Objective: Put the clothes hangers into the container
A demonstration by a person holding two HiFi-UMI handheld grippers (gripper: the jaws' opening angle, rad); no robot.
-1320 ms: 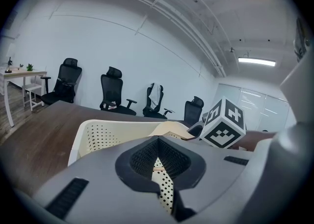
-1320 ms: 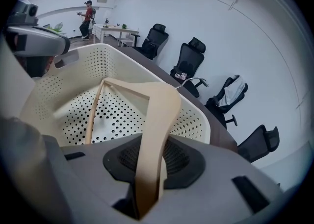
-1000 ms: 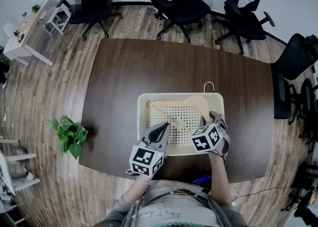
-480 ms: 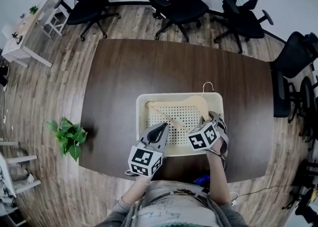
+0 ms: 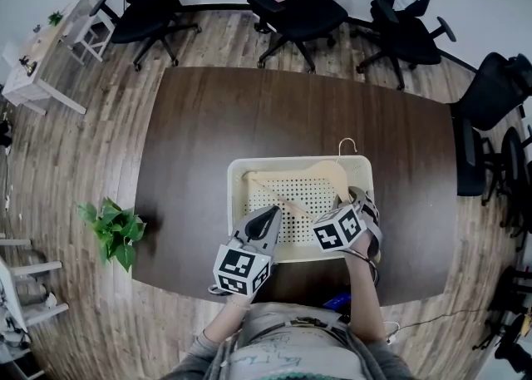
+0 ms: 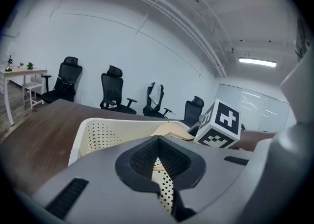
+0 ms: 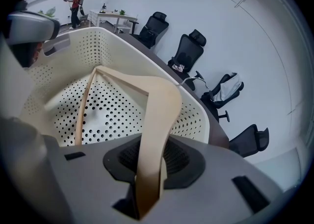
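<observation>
**A:** What is seen, taken from the largest thing down?

**B:** A dark brown worktop (image 5: 249,112) is spread across the middle of the head view. Black office chairs (image 5: 299,4) are ranged beyond its far edge, from 11 to 2 o'clock. A potted plant (image 5: 112,224) is set on the wood floor at 9 o'clock.

**A:** And the container?

**B:** A cream perforated container (image 5: 236,204) is placed on the worktop at 6 o'clock, close to the edge where the person stands.

**A:** Where is the clothes hanger found?

**B:** One wooden clothes hanger (image 5: 320,172) is seen inside the container, held tilted. Its broad shoulder is turned toward the corner at 1 o'clock, and its thin bar is slanted across the perforated floor toward 9 o'clock. Its metal hook (image 5: 347,146) is poked out past the far rim at 1 o'clock.

**A:** How is the right tool set?

**B:** The right tool (image 5: 347,199) is pointed steeply down over the container's near corner at 4 o'clock. Its jaws are clamped on one wooden arm of the hanger, which is seen running up between the pads in the right gripper view.

**A:** And the left tool?

**B:** The left tool (image 5: 270,214) is held over the near rim at 7 o'clock. Its jaws are brought together at the tips, and nothing is gripped. Only the container's dotted floor is glimpsed through the thin slit behind them.
</observation>
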